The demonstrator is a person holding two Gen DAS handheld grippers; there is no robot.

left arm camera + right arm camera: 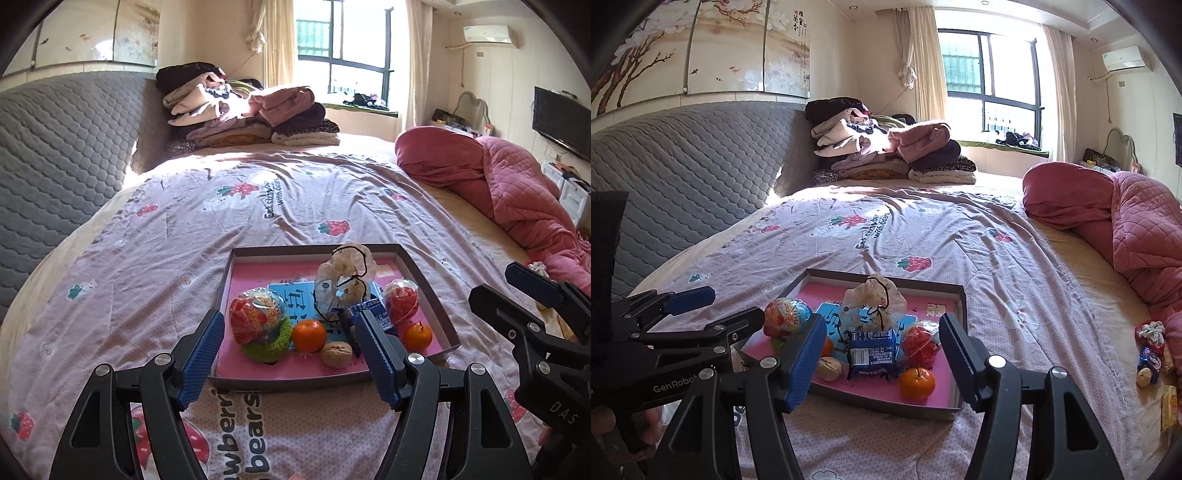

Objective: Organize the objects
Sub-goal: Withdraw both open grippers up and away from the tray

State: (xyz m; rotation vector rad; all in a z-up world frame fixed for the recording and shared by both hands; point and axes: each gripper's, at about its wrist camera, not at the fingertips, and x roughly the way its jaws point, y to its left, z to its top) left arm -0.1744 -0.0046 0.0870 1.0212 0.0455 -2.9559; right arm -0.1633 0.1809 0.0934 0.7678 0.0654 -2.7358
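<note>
Both my claws spread wide, holding nothing: left gripper (291,354), right gripper (881,360). Shallow box (955,373) on the bedspread (295,206) holds two tangerines (917,383), walnut (335,354), blue packet (872,354), wrapped sweets (256,319)

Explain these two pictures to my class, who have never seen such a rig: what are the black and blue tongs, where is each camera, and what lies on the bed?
There is no robot here. A person holds one pair of tongs in each hand, and a wide-angle camera on each looks forward along its two blue fingers.

The left camera shows the left tongs, open and empty. The right camera shows the right tongs, also open and empty. Each view also catches the other tongs at its edge.

On the bed lies a shallow tray. In it are two oranges, a walnut, a blue packet, a green ring, two wrapped sweets and a tied bag. More small items lie loose on the bed, at the right of the right camera's view.
</note>
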